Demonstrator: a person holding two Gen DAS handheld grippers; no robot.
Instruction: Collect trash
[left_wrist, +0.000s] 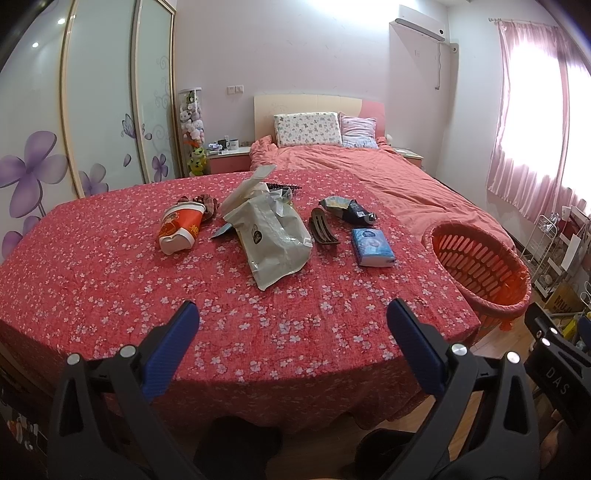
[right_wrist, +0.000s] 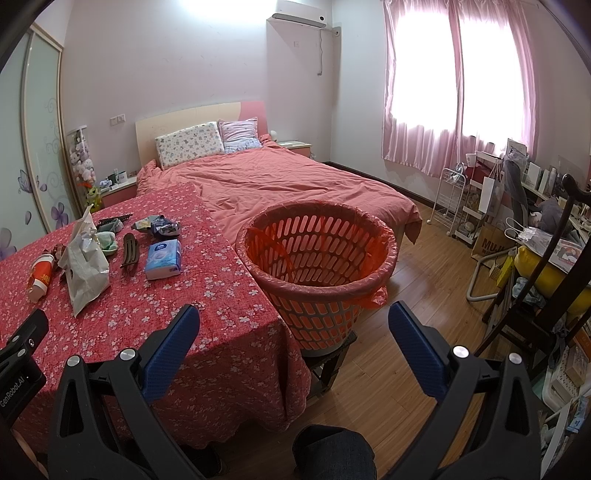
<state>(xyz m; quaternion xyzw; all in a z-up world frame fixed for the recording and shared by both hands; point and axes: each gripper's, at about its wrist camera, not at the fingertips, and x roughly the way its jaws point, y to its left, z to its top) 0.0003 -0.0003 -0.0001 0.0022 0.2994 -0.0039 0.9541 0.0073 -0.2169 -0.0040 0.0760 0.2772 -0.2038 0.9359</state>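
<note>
On the table with a red flowered cloth (left_wrist: 110, 295) lie a tipped red paper cup (left_wrist: 179, 229), a crumpled white-green bag (left_wrist: 273, 236), a dark crumpled wrapper (left_wrist: 349, 210), a brown hair clip (left_wrist: 323, 230) and a blue tissue pack (left_wrist: 373, 247). An orange basket lined with a red bag (right_wrist: 317, 269) stands at the table's right edge, empty. My left gripper (left_wrist: 291, 325) is open and empty above the table's near edge. My right gripper (right_wrist: 293, 326) is open and empty in front of the basket.
A bed with a pink quilt (right_wrist: 288, 184) lies behind the table. A wooden floor (right_wrist: 413, 332) runs right of the basket. Cluttered shelves, a white rack (right_wrist: 448, 199) and a chair stand at the right wall. Wardrobe doors (left_wrist: 99, 103) line the left.
</note>
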